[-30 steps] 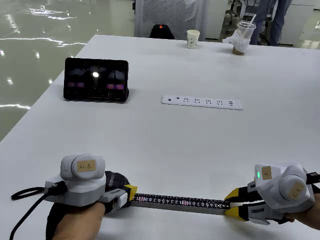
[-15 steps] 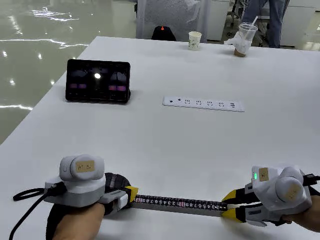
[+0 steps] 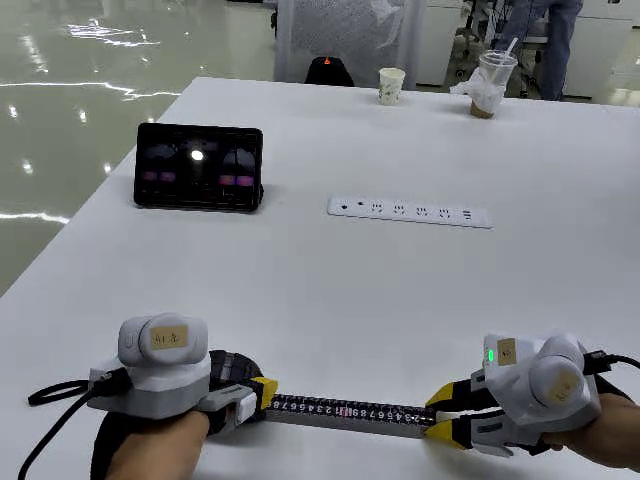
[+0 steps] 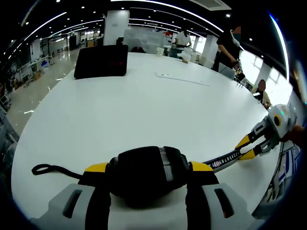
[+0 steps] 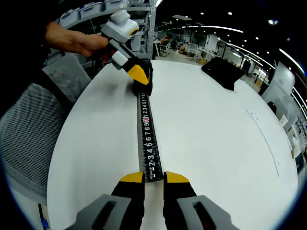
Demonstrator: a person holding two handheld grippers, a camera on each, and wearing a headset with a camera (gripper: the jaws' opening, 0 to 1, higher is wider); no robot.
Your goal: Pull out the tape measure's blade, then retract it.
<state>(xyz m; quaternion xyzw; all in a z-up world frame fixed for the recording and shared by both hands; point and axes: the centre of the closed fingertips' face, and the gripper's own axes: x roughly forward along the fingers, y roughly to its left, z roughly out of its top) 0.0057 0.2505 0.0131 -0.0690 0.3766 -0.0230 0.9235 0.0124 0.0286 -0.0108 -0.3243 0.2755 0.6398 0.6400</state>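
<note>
The tape measure (image 3: 232, 372) is clamped by its black case in the left claw (image 4: 148, 168), near the front edge of the counter (image 3: 400, 290). Its blade (image 3: 345, 411) is stretched flat along the counter, with its tip pinched by the closed right claw (image 5: 153, 179). A power strip (image 3: 409, 211) lies well beyond.

The tape measure (image 3: 232, 368) has a black rounded case with a thin black strap (image 4: 50, 168), clamped in the left gripper (image 4: 148, 167). Its blade (image 3: 345, 411), dark with white numbers, lies pulled out flat and straight; the right gripper (image 3: 440, 415) pinches its end
</note>
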